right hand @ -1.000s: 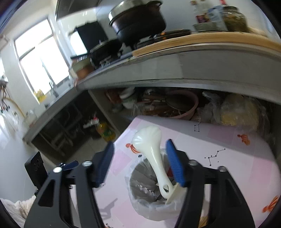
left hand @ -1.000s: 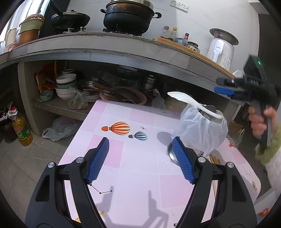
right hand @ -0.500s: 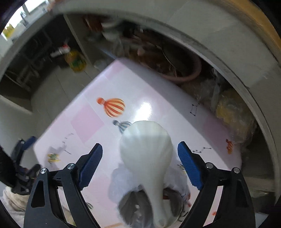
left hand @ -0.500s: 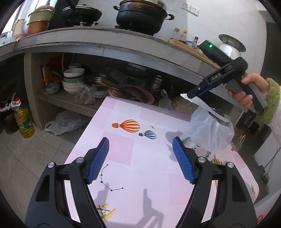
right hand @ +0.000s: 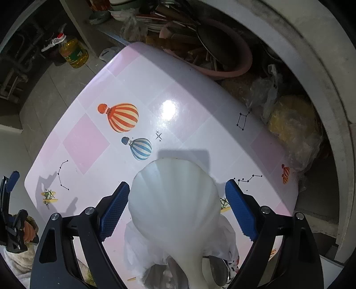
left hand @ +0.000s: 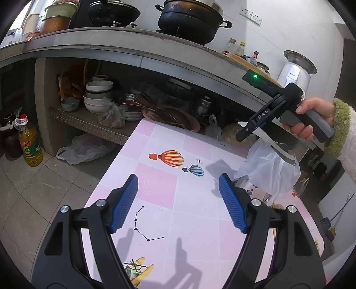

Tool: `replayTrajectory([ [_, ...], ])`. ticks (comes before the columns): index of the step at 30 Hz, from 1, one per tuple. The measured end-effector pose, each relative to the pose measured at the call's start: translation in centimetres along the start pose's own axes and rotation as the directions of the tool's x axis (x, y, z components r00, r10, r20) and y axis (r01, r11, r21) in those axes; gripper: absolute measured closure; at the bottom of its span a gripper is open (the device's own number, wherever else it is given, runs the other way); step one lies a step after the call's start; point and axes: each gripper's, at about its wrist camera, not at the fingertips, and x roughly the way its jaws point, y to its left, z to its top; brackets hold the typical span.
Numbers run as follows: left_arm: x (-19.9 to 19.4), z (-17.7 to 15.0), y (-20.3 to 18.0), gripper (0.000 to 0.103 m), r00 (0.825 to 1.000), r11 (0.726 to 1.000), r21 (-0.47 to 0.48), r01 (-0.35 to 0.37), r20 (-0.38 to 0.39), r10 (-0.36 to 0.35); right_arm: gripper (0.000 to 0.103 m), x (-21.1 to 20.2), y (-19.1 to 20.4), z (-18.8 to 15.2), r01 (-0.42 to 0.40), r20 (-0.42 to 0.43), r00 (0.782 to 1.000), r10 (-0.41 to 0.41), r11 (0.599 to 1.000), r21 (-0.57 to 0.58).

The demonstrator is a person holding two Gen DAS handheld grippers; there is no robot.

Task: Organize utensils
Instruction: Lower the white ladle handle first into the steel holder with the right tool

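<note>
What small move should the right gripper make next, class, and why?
Probably draw the right gripper back and away. Its jaws stand open on either side of the white rice paddle, whose handle already sits in the bag-lined holder, so nothing seems left to grip.

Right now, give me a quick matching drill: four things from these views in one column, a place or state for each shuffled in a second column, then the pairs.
Things:
1. white rice paddle
2. cooking oil bottle
3. black pot
4. left gripper

Places or states:
A. on the floor by the shelf
B. on the countertop
C. open, over the pink table
D. sticking out of the bag-lined container

Pairs: 1-D, 2-A, 3-B, 4-C
</note>
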Motion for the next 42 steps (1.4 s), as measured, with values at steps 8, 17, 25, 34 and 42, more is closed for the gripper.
replayTrajectory([
  [8,0.0,0.0,0.0,0.032,1.000,1.000,0.001,-0.001,0.001,0.001,0.027,0.1,-0.8,-0.1,-0.031,0.019,0.999,0.031,0.999,0.033],
  [17,0.1,0.2,0.0,0.032,1.000,1.000,0.006,-0.009,-0.005,0.009,0.038,-1.3,-1.6,-0.8,-0.060,0.081,0.995,0.056,0.997,0.048],
  [25,0.2,0.4,-1.1,0.032,1.000,1.000,0.026,-0.005,-0.004,0.006,0.038,-7.1,-4.0,-3.4,-0.118,0.309,0.947,0.088,0.990,0.080],
  [34,1.0,0.1,-2.2,0.032,1.000,0.999,0.038,0.007,-0.018,-0.006,0.038,-9.0,-4.7,-9.6,-0.158,0.599,0.798,0.069,0.983,0.098],
  [42,0.8,0.3,-2.7,0.032,1.000,0.999,0.051,0.003,-0.012,-0.002,0.038,-7.7,-4.3,-12.1,-0.262,0.739,0.666,0.107,0.960,0.097],
])
